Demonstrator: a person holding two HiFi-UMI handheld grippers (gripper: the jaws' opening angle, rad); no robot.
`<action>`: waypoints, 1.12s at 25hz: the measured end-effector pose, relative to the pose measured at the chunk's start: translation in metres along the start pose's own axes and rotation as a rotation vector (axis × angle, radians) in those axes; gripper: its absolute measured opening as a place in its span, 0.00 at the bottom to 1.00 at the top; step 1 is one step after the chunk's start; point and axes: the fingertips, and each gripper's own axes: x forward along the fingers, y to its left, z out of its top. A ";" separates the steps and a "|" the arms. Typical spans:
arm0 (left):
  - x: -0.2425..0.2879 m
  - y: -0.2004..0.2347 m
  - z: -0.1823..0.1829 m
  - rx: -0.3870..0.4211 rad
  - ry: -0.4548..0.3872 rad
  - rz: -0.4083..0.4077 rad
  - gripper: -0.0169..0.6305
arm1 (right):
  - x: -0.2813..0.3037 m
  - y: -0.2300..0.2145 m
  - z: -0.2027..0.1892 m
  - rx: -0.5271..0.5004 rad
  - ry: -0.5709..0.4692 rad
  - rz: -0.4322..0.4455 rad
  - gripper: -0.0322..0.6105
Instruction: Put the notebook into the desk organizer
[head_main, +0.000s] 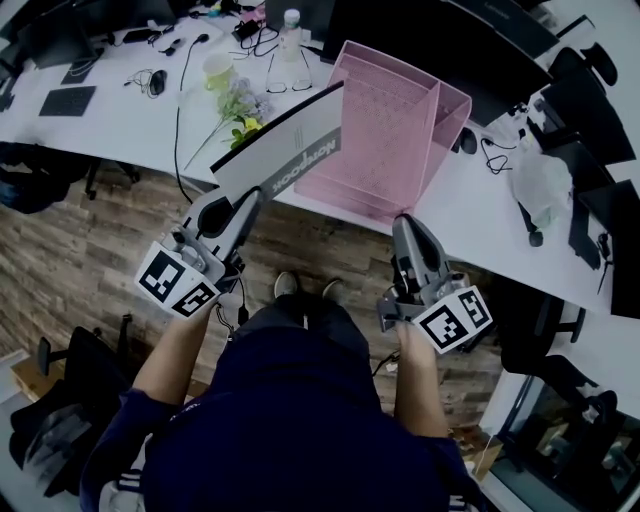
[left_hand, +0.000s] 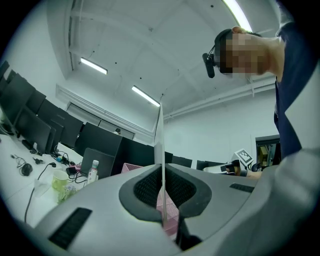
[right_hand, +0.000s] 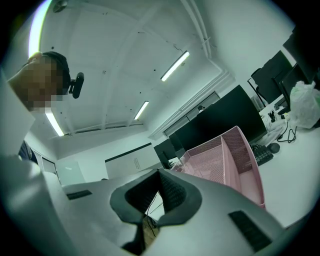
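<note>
A grey-and-white notebook (head_main: 285, 150) is held up off the desk, its far end over the left side of the pink mesh desk organizer (head_main: 400, 140). My left gripper (head_main: 247, 203) is shut on its near edge. In the left gripper view the notebook (left_hand: 160, 145) shows edge-on as a thin sheet clamped between the pads, with the organizer (left_hand: 170, 212) behind it. My right gripper (head_main: 408, 222) hovers just before the organizer's front edge, jaws shut with nothing in them. The right gripper view shows its jaws (right_hand: 159, 174) closed and the organizer (right_hand: 230, 160) ahead to the right.
On the white desk (head_main: 470, 205) stand a green cup (head_main: 218, 70), flowers (head_main: 240, 105), glasses (head_main: 288, 78), a bottle (head_main: 291, 30) and cables at the left. A mouse (head_main: 467, 140) and a plastic bag (head_main: 540, 185) lie right of the organizer. Dark monitors line the back.
</note>
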 end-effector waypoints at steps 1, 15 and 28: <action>0.002 0.000 0.000 0.001 0.001 0.000 0.08 | 0.000 -0.001 0.000 0.000 0.000 0.000 0.06; 0.042 0.011 -0.019 0.051 0.048 0.087 0.08 | 0.016 -0.044 0.024 0.019 0.021 0.062 0.06; 0.089 0.023 -0.030 0.123 0.096 0.214 0.08 | 0.030 -0.103 0.051 0.054 0.052 0.124 0.06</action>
